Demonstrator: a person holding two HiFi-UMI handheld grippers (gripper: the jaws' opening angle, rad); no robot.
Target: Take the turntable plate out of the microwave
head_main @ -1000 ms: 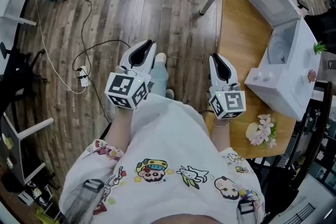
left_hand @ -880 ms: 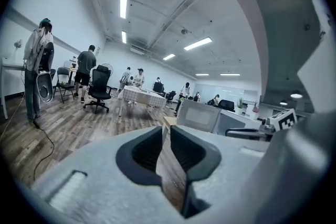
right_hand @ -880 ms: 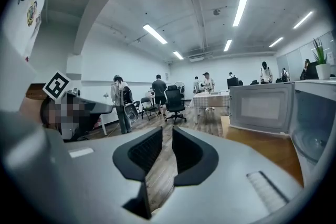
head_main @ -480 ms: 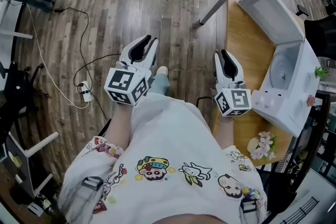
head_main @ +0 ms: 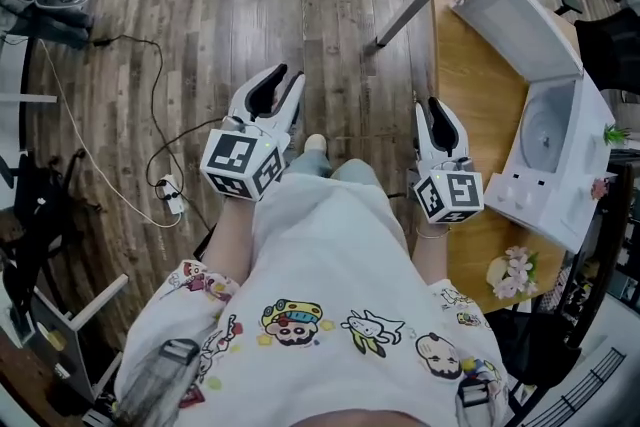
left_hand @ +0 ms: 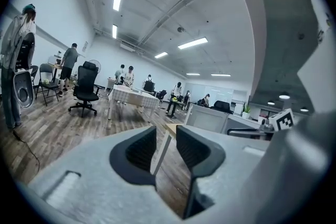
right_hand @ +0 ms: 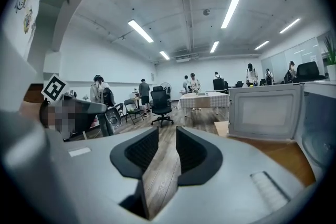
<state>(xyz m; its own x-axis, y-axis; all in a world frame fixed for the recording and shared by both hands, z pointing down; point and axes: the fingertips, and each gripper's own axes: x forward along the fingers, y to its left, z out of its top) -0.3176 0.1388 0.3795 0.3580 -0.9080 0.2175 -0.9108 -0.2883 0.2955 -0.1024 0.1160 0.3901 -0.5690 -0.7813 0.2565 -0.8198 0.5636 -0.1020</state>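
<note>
The white microwave (head_main: 560, 165) stands on the wooden table (head_main: 470, 65) at the right, with its door (head_main: 515, 20) swung wide open. Inside it lies the round glass turntable plate (head_main: 545, 130). My right gripper (head_main: 438, 110) hovers at the table's left edge, short of the microwave, and its jaws are opening with nothing between them. My left gripper (head_main: 283, 83) is over the wooden floor, further left, its jaws also opening and empty. The right gripper view shows the right gripper (right_hand: 167, 141) with the open door (right_hand: 262, 113) ahead to the right. The left gripper view shows the left gripper (left_hand: 166, 139) pointing across the room.
Artificial flowers (head_main: 515, 270) lie on the table's near corner, and a small plant (head_main: 613, 133) sits by the microwave. A cable (head_main: 150, 145) and power strip (head_main: 172, 198) lie on the floor at left. Office chairs, tables and people are in the far room.
Both grippers have shifted toward the table, the right one now beside its edge. Both pairs of jaws have parted. The microwave's cavity shows more fully.
</note>
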